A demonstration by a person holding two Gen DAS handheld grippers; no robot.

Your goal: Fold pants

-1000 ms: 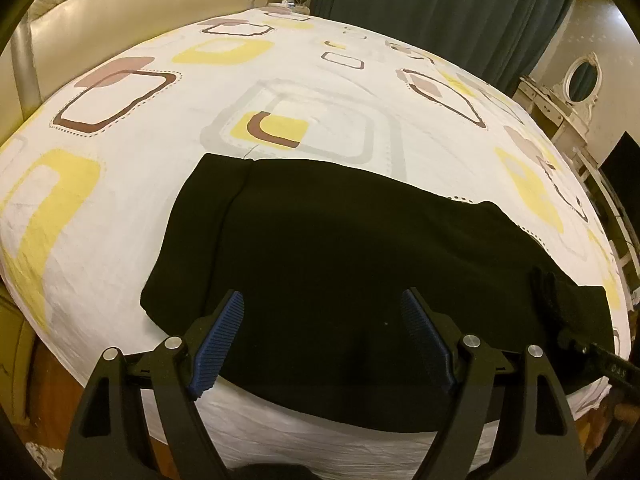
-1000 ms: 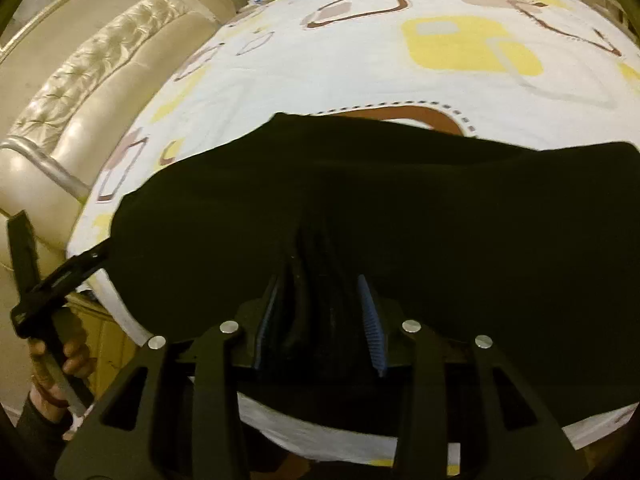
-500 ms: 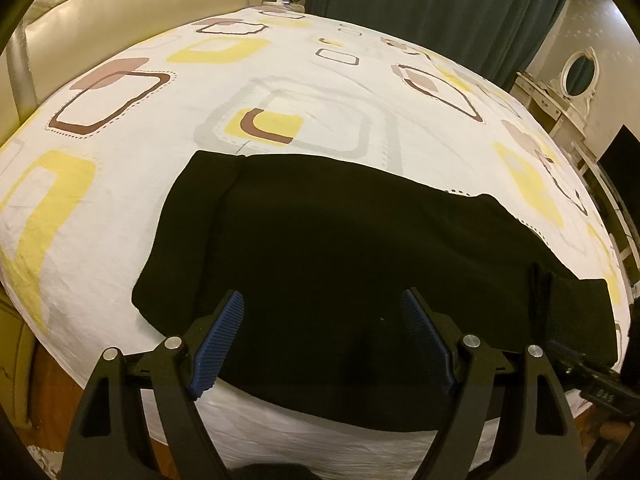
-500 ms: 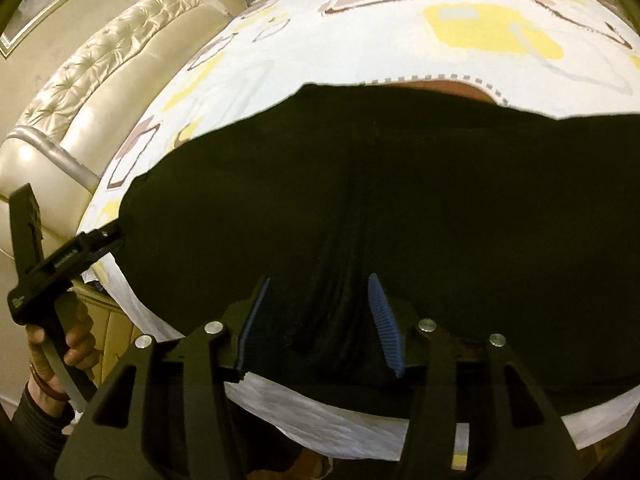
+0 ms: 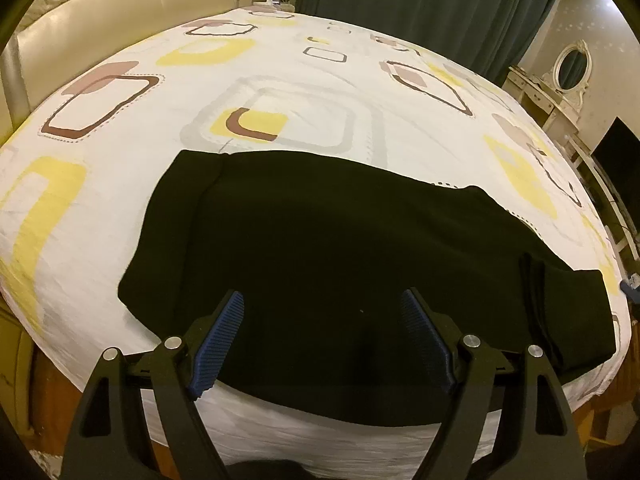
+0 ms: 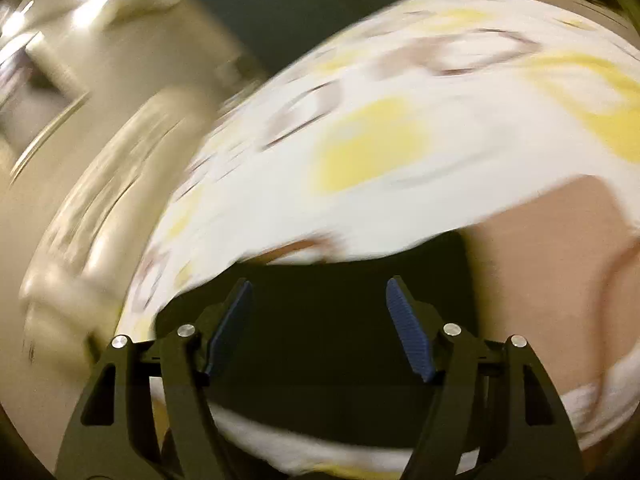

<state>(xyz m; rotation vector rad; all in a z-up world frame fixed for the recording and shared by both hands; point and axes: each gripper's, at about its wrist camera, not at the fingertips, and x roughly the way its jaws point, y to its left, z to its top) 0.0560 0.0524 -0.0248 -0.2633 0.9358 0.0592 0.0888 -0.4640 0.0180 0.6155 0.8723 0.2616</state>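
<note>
The black pants (image 5: pixel 320 248) lie folded flat along the near edge of the bed, with the waistband at the left and a small ridge of cloth at the right end. My left gripper (image 5: pixel 322 332) is open and empty just above their near edge. In the blurred right wrist view my right gripper (image 6: pixel 318 320) is open and empty above the end of the pants (image 6: pixel 320 320).
The bed sheet (image 5: pixel 300 92) is white with yellow and brown squares. A cream padded headboard (image 5: pixel 100 20) stands at the left. Dark curtains (image 5: pixel 420 0) hang behind. A white dresser with an oval mirror (image 5: pixel 568 64) stands at the right.
My right gripper has let go of the pants, opened wide and swung fast, blurring its view. The pants have settled flat. My left gripper has hardly moved.
</note>
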